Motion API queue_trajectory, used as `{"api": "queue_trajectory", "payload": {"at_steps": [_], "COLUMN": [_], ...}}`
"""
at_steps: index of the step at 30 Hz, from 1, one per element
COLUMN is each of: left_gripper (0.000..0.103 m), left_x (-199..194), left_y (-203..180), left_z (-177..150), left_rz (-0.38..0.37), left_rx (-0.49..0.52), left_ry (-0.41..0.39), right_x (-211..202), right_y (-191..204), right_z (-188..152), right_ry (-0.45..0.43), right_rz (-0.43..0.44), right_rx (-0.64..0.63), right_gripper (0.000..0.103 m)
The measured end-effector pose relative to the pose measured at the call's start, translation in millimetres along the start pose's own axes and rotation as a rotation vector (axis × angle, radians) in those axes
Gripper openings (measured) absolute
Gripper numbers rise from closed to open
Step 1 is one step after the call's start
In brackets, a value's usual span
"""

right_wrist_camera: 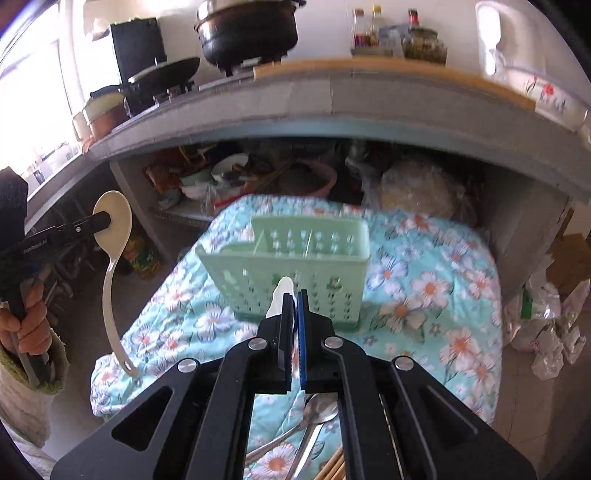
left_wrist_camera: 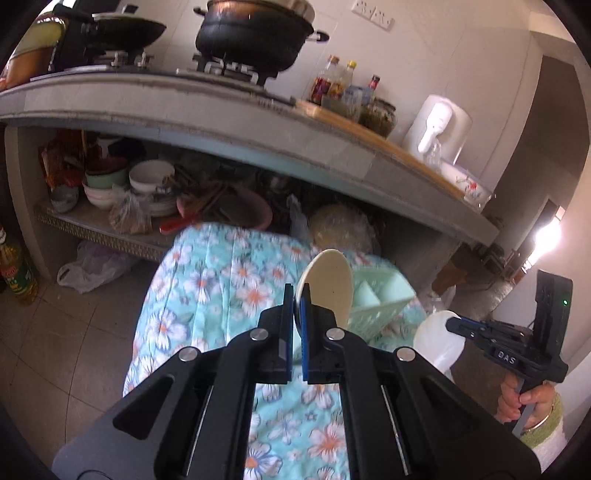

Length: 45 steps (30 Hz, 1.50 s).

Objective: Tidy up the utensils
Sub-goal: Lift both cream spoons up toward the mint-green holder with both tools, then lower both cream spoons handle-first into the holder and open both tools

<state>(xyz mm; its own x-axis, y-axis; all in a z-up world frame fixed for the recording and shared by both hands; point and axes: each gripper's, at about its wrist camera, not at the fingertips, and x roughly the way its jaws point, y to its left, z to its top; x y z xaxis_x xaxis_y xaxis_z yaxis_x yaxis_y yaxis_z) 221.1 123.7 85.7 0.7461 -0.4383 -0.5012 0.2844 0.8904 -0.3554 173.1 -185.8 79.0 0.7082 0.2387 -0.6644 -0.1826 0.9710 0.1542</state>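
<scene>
My left gripper (left_wrist_camera: 296, 295) is shut on the bowl of a long cream serving spoon (left_wrist_camera: 327, 280). In the right wrist view that spoon (right_wrist_camera: 112, 218) hangs handle-down from the left gripper (right_wrist_camera: 105, 220), above the left edge of the floral cloth (right_wrist_camera: 424, 280). My right gripper (right_wrist_camera: 295, 295) is shut on a white spoon (right_wrist_camera: 279, 295), seen edge-on between the pads; in the left wrist view the right gripper (left_wrist_camera: 456, 326) pinches that white spoon (left_wrist_camera: 437, 345) by its bowl. A pale green perforated utensil caddy (right_wrist_camera: 284, 258) stands upright on the cloth just beyond the right gripper. Metal spoons (right_wrist_camera: 319, 410) and chopsticks (right_wrist_camera: 332, 469) lie on the cloth below it.
A concrete counter (left_wrist_camera: 207, 122) carries a stove with a black pot (left_wrist_camera: 255, 35), a wok, sauce bottles (left_wrist_camera: 332, 79) and a white appliance (left_wrist_camera: 436, 125). The shelf beneath holds bowls (left_wrist_camera: 147, 177) and a pink basin. Plastic bags (right_wrist_camera: 546, 332) and an oil bottle (left_wrist_camera: 16, 273) sit on the floor.
</scene>
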Motion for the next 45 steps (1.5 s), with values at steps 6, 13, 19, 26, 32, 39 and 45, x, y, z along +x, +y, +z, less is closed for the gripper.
{"api": "queue_trajectory", "payload": {"at_steps": [6,13,19,26,32,39,45], "left_gripper": [0.002,0.003,0.003,0.003,0.003,0.026,0.042], "left_x": [-4.2,48.6,87.9,109.5,122.4,123.8,104.5], "left_y": [-19.6,-33.4,-26.8,-19.3,-15.9,-12.3,-14.1], "left_z": [57.9,62.2,40.7,22.0,5.0,-10.2,-19.2], "left_rz": [0.09,0.228,0.305,0.346,0.339,0.297,0.275], "left_rx": [-0.019,0.041,0.08,0.114,0.119,0.09,0.072], "left_ry": [-0.212,-0.251,-0.231,-0.219,-0.17,-0.103,-0.107], "right_x": [-48.9,-21.9,26.8,57.8,75.0,88.7,84.9], "right_y": [-10.4,-29.8,-34.2,-29.5,-28.2,-31.6,-44.4], "right_z": [63.5,102.5,103.6,89.9,73.7,52.5,40.0], "right_ry": [-0.268,-0.356,-0.347,-0.345,-0.317,-0.223,-0.165], "right_rz": [-0.117,-0.194,-0.237,-0.28,-0.259,-0.176,-0.087], "right_rx": [-0.013,-0.002,-0.055,-0.126,-0.156,-0.145,-0.043], "right_gripper": [0.003,0.003,0.003,0.003,0.003,0.005,0.029]}}
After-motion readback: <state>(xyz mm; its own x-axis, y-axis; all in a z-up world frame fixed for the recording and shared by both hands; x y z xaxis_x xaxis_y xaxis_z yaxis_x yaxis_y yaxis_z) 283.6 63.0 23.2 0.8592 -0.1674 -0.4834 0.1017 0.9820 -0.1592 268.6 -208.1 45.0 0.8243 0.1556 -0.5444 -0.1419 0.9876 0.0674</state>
